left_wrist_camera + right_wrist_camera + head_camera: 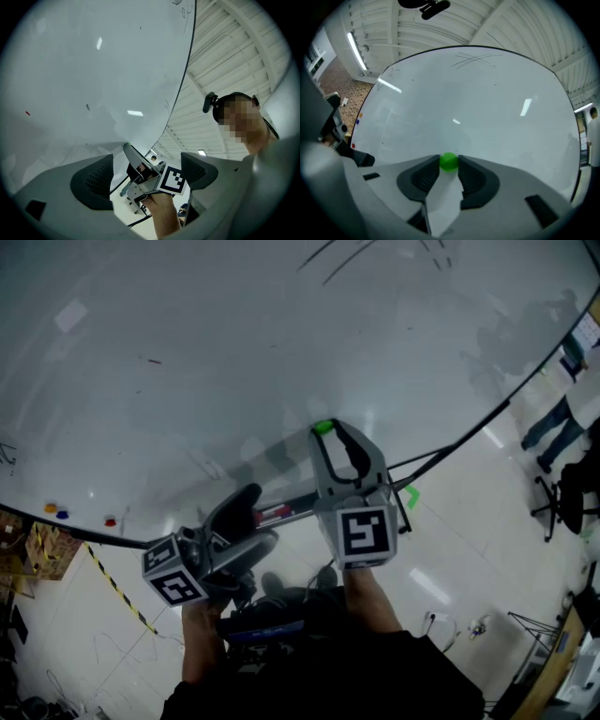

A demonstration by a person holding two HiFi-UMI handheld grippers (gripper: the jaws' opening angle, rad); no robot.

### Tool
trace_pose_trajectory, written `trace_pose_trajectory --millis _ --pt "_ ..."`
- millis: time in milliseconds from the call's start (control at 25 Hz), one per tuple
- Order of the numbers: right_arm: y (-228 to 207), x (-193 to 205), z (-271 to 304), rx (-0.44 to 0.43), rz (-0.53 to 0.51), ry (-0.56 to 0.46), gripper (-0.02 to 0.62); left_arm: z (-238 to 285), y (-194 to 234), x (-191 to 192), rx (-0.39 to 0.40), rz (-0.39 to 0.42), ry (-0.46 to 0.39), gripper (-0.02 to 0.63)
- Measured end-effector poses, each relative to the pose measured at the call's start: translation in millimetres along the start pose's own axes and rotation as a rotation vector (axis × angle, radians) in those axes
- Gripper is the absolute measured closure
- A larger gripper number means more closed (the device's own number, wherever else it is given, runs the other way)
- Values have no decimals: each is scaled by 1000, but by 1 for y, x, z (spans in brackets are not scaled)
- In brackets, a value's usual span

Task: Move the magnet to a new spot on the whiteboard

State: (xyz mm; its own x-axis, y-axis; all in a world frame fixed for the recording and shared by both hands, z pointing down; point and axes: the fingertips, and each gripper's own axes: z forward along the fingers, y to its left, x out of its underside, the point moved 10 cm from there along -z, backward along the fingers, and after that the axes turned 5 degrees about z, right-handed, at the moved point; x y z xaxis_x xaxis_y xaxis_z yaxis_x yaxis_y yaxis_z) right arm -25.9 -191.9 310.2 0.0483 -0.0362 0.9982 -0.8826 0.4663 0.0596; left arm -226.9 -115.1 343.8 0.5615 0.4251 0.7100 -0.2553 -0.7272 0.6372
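A small round green magnet sits pinched between the tips of my right gripper, up against the whiteboard. In the head view the same green magnet shows at the tip of the right gripper, against the lower part of the whiteboard. My left gripper hangs lower left, off the board, with its jaws apart and nothing between them. In the left gripper view the left gripper frames the right gripper's marker cube.
Three more magnets, orange, blue and red, cling to the board's lower left corner. Faint pen strokes mark the top. Beyond the board's edge are people, an office chair and yellow-black floor tape.
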Motion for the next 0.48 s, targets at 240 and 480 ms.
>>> trace_pose_trajectory --millis 240,480 --pt "0 1 -1 -4 15 -4 439 1 4 0 3 -10 9 163" --pt "-4 -1 -5 -44 59 -19 428 6 3 1 5 -16 13 163"
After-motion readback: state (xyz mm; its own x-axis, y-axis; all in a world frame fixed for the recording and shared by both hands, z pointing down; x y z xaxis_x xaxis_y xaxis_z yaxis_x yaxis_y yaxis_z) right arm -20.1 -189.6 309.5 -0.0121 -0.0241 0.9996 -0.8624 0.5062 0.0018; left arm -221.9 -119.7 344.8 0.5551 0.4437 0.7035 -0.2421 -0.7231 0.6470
